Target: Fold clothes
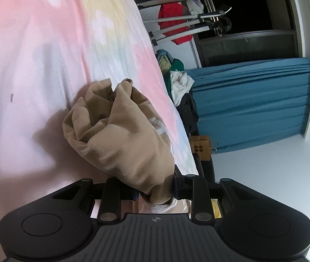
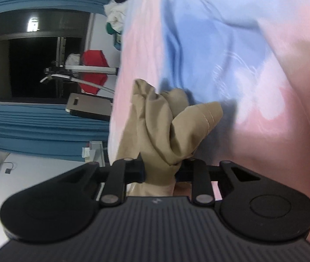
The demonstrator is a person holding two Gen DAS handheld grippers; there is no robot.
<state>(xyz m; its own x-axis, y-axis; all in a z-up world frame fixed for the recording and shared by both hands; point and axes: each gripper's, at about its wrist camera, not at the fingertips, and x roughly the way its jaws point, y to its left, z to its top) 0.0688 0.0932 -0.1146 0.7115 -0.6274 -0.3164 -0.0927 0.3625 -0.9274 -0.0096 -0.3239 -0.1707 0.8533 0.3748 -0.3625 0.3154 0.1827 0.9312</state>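
Tan garment (image 1: 120,135) bunched forward – both jaws clamped (orientation unclear); pastel sheet (image 1: 35,65) behind.

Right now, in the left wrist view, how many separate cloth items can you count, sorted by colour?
Tan: 1, the tan garment, bunched and clamped in the left hand-held gripper.
Pastel tie-dye: 1, the pastel sheet behind it.
Red: 1, the red garment on the drying rack.
Blue: 1, the blue curtain.
Mixed pile: pieces too tangled to count.
Total: 4, plus the pile.

Left gripper (image 1: 155,188) clamps bunched tan garment (image 1: 120,131) against pastel sheet (image 1: 35,65).
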